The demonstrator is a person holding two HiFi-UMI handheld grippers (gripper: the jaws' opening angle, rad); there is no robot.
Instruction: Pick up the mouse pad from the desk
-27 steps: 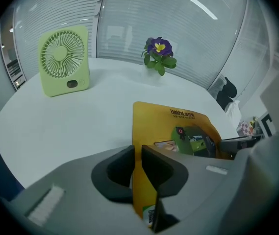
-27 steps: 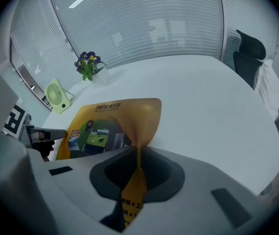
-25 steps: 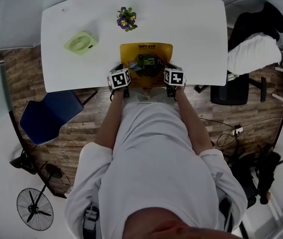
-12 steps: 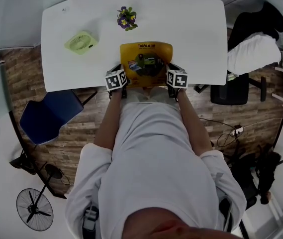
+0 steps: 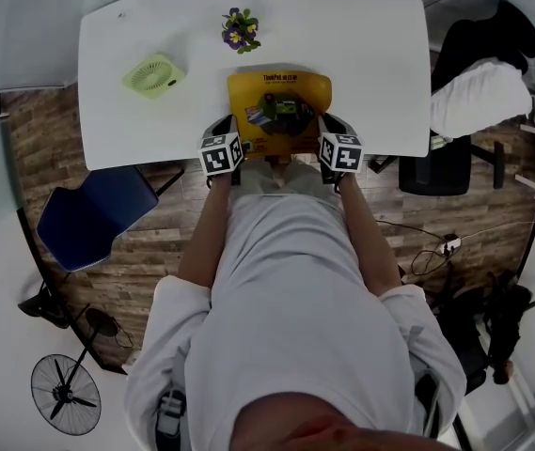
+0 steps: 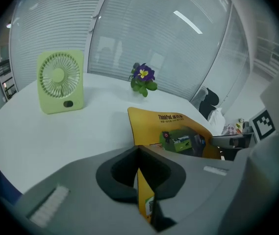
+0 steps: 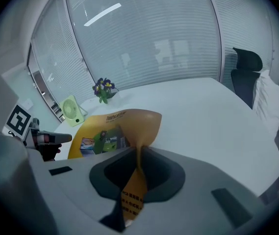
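The yellow mouse pad (image 5: 279, 113) with a printed picture hangs between both grippers over the near edge of the white desk (image 5: 361, 54). My left gripper (image 5: 230, 146) is shut on its near left corner, where the pad (image 6: 171, 131) curls up out of the jaws. My right gripper (image 5: 328, 146) is shut on the near right corner, and the pad (image 7: 111, 129) bends upward from the clamped edge. The pad's near edge is lifted off the desk; whether its far edge still rests on the desk I cannot tell.
A light green desk fan (image 5: 153, 74) stands at the desk's left and a small potted purple flower (image 5: 239, 30) at the back middle. A blue chair (image 5: 93, 219) is left of the person, a black office chair (image 5: 446, 163) with white cloth right of the desk.
Both grippers have risen with the pad's near corners; the pad's near edge has come up off the desk and the pad now looks larger and more bowed.
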